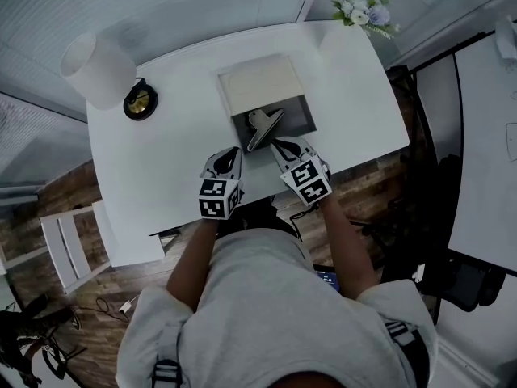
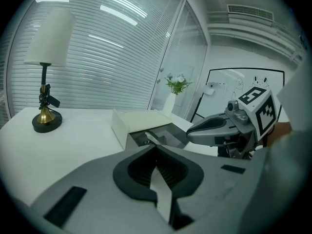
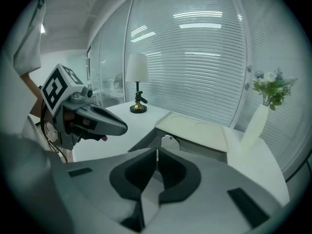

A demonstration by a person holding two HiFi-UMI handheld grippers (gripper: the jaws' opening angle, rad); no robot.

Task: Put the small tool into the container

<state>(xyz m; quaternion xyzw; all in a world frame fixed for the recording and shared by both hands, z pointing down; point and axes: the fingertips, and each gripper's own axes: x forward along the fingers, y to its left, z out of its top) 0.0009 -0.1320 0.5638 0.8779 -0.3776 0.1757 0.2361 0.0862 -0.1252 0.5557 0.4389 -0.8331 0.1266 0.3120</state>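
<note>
The container [image 1: 299, 121] is a low box in the middle of the white table [image 1: 161, 160], with its cream lid [image 1: 260, 86] slid back and the grey near part uncovered. The small tool [image 1: 264, 128], a thin silvery metal piece, lies slanted in that uncovered part with its near end at the front wall. In the right gripper view the tool [image 3: 168, 141] shows just beyond my right gripper [image 3: 157, 152], whose jaws are shut with nothing seen between them. My left gripper [image 2: 156, 146] is shut too, short of the container [image 2: 127, 126]. Both grippers, the left gripper [image 1: 234, 150] and the right gripper [image 1: 277, 144], sit side by side at the box front.
A table lamp [image 1: 101, 67] with a brass base [image 1: 140, 102] stands at the table's back left. A white vase of flowers [image 1: 362, 8] stands at the back right corner. A white chair [image 1: 73, 245] is at the left beside the table, and the table's near edge lies under my grippers.
</note>
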